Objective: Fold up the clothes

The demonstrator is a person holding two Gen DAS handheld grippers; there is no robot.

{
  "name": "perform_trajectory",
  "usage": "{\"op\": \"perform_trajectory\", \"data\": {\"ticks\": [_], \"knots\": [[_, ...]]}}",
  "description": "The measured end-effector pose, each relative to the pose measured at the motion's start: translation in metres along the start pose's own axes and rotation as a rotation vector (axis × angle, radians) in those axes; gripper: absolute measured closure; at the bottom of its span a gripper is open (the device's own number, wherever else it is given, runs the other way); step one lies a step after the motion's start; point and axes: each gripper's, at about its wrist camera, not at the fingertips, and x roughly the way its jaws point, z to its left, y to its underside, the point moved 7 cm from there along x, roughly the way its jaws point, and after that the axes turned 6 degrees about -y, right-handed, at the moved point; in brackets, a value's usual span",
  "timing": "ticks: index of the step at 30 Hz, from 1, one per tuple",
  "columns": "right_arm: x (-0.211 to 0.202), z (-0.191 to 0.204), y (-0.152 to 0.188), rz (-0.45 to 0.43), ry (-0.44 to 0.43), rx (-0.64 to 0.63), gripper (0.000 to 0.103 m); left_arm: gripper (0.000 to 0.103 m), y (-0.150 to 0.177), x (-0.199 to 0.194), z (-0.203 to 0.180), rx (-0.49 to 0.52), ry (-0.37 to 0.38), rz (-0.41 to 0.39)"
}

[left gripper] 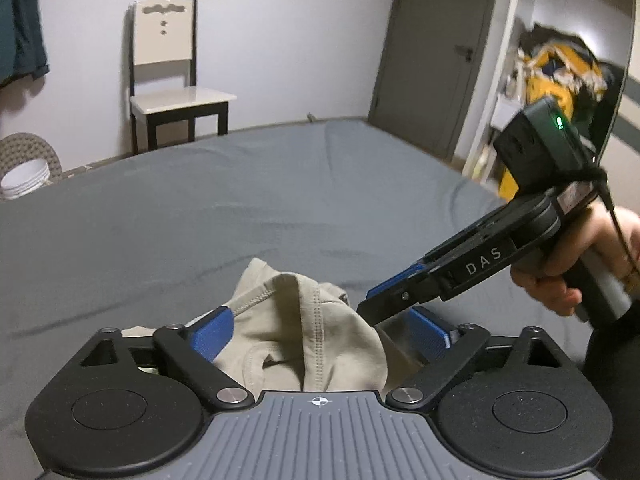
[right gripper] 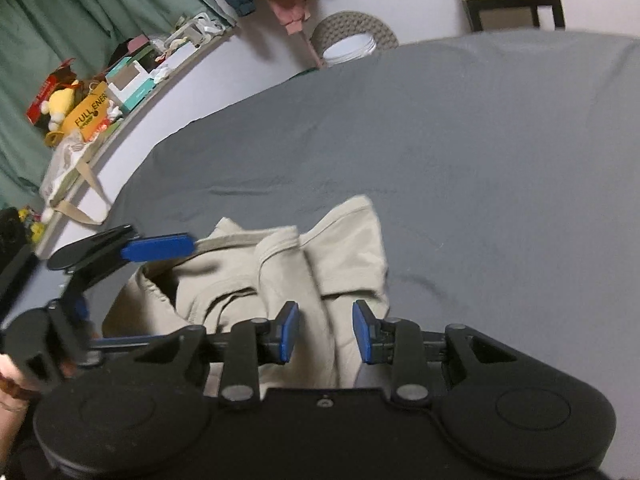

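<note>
A beige garment (left gripper: 304, 340) lies bunched on the grey bed sheet (left gripper: 240, 208). My left gripper (left gripper: 320, 332) is open, its blue pads spread wide on either side of the bunched cloth. In the left wrist view the right gripper (left gripper: 370, 306) comes in from the right, its tip at the cloth's right edge. In the right wrist view the garment (right gripper: 280, 272) sits under my right gripper (right gripper: 325, 330), which is open with a fold of cloth between its blue pads. The left gripper (right gripper: 132, 292) shows at the left, one blue pad over the cloth's far edge.
The grey sheet (right gripper: 480, 152) extends far beyond the garment. A chair (left gripper: 172, 80) stands by the wall behind the bed, a woven basket (left gripper: 28, 164) at left, a grey door (left gripper: 436, 52) at right. A cluttered shelf (right gripper: 100, 92) runs along the bed's side.
</note>
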Motion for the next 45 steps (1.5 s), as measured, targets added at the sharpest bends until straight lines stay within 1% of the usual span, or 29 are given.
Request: {"op": "perform_trajectory", "data": {"ticks": [1,3,4,7,12,16,17,19,20,21,22,24,26,27,30,33,36,37,39,42,44,45], "knots": [[0.003,-0.002,0.002,0.008,-0.001,0.012,0.072,0.022,0.0,0.003,-0.002,0.015,-0.005,0.01],[0.004,-0.009,0.007,0.016,0.004,0.04,0.072,0.032,-0.001,0.008,-0.003,0.036,-0.019,0.034],[0.004,-0.012,0.009,0.02,0.006,0.053,0.072,0.034,0.0,0.011,-0.003,0.036,-0.018,0.049],[0.001,-0.018,0.007,0.001,0.013,0.086,0.072,0.034,0.0,0.017,-0.005,0.038,-0.012,0.066],[-0.01,-0.02,0.001,-0.055,0.032,0.089,0.072,0.034,0.0,0.026,-0.011,0.051,-0.003,0.092],[-0.011,-0.021,0.002,-0.069,0.04,0.094,0.072,0.049,-0.001,0.032,-0.016,0.06,0.018,0.109],[-0.012,-0.022,0.002,-0.071,0.044,0.095,0.072,0.051,-0.001,0.034,-0.017,0.06,0.021,0.107],[-0.012,-0.021,0.001,-0.075,0.045,0.095,0.07,0.061,-0.001,0.037,-0.019,0.062,0.032,0.105],[-0.013,-0.022,0.001,-0.077,0.044,0.096,0.068,0.065,-0.003,0.039,-0.02,0.058,0.032,0.1],[-0.013,-0.022,0.001,-0.078,0.045,0.094,0.068,0.076,-0.004,0.042,-0.02,0.05,0.043,0.101],[-0.014,-0.022,0.001,-0.078,0.049,0.093,0.067,0.085,-0.005,0.044,-0.02,0.041,0.045,0.102],[-0.014,-0.023,0.002,-0.079,0.051,0.091,0.066,0.088,-0.003,0.042,-0.022,0.033,0.053,0.101],[-0.015,-0.025,0.002,-0.083,0.048,0.098,0.065,0.091,0.0,0.033,-0.022,0.059,0.059,0.096],[-0.014,-0.027,0.002,-0.084,0.045,0.106,0.065,0.091,0.001,0.026,-0.021,0.072,0.046,0.085],[-0.014,-0.027,0.003,-0.082,0.027,0.125,0.065,0.091,-0.001,0.0,-0.006,0.035,0.026,0.042],[-0.016,-0.021,0.005,-0.088,-0.049,0.121,0.063,0.091,0.002,-0.03,0.011,-0.006,0.024,0.016],[-0.017,-0.013,0.005,-0.095,-0.181,0.149,0.062,0.091,0.008,-0.063,0.024,-0.029,0.02,-0.008],[-0.016,-0.008,0.005,-0.091,-0.229,0.158,0.06,0.091,0.011,-0.073,0.029,-0.035,0.019,-0.015],[-0.015,-0.001,0.006,-0.089,-0.312,0.173,0.059,0.091,0.013,-0.093,0.042,-0.083,0.011,-0.045],[-0.013,0.016,0.004,-0.092,-0.429,0.166,0.057,0.091,0.017,-0.104,0.056,-0.139,0.005,-0.082],[-0.012,0.031,0.003,-0.097,-0.507,0.139,0.057,0.091,0.018,-0.104,0.056,-0.139,0.019,-0.093],[-0.012,0.037,0.002,-0.103,-0.524,0.111,0.057,0.091,0.018,-0.103,0.056,-0.14,0.026,-0.095]]}}
